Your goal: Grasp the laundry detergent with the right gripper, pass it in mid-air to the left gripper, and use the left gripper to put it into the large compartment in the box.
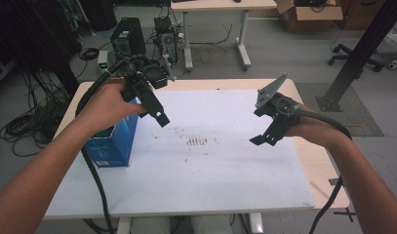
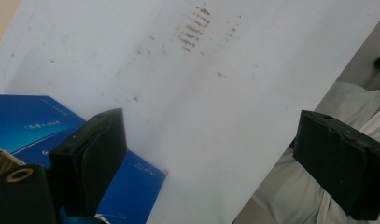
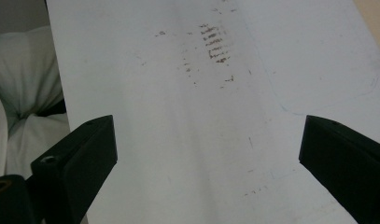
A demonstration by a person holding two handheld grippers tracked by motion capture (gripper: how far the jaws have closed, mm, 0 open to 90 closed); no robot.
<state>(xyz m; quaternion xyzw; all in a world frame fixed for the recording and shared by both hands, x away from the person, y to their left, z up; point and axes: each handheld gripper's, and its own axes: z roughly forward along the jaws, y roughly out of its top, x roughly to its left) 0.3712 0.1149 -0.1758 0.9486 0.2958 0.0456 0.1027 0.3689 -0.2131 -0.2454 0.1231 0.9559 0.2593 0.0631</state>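
A stained white sheet [image 1: 210, 165] covers the table [image 1: 318, 165], cables [image 1: 30, 122] behind. Blue box [image 1: 113, 141] under the left gripper [image 1: 159, 118]; right gripper [image 1: 258, 141] well apart. Both stand apart, empty.

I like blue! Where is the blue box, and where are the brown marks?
blue box [image 1: 113, 141], high view, on its front side.
brown marks [image 1: 197, 141], high view, middle of the smudged stripes.

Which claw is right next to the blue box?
The left claw. It hangs just above and beside the blue box at the left edge of the white table. The right claw is far across, over bare table. Both are open and empty.
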